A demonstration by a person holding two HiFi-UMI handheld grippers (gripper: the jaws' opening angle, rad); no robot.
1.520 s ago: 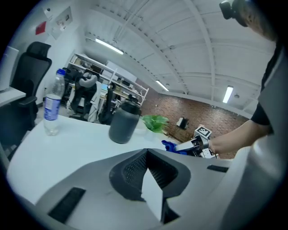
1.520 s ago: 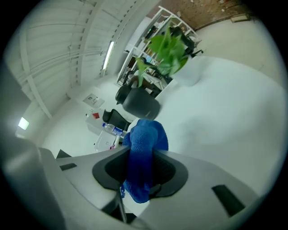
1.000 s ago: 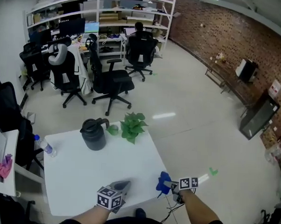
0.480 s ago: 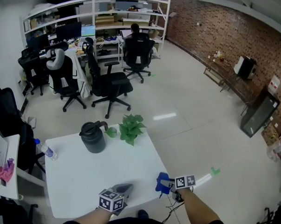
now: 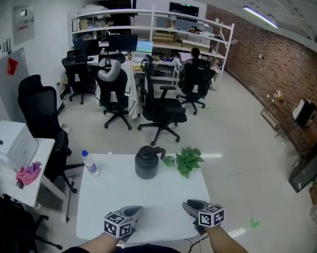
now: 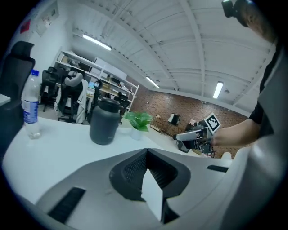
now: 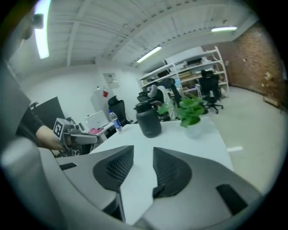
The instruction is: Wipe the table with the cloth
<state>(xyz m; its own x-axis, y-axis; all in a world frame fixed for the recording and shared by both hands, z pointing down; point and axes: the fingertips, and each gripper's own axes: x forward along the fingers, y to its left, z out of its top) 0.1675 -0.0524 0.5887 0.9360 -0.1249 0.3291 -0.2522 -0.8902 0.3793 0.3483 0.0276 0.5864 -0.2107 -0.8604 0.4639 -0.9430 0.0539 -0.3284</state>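
No blue cloth shows in any view. My left gripper [image 5: 135,208] hovers over the near part of the white table [image 5: 113,200]; in its own view the jaw tips [image 6: 146,151] meet, shut on nothing. My right gripper [image 5: 188,205] is over the table's near right part. Its jaws are closing, with a gap still between the pads [image 7: 143,149] and only bare tabletop seen through it. Each gripper shows in the other's view: the right gripper [image 6: 192,134] and the left gripper [image 7: 83,138].
A dark jug [image 5: 146,162], a small potted plant [image 5: 187,160] and a water bottle [image 5: 90,163] stand along the table's far side. A side desk [image 5: 9,185] at left carries a pink cloth [image 5: 28,174] and a white box. Office chairs stand beyond.
The right gripper held a blue cloth beyond the table's right edge; now it is over the table and the cloth is out of sight. The head view has swung left.
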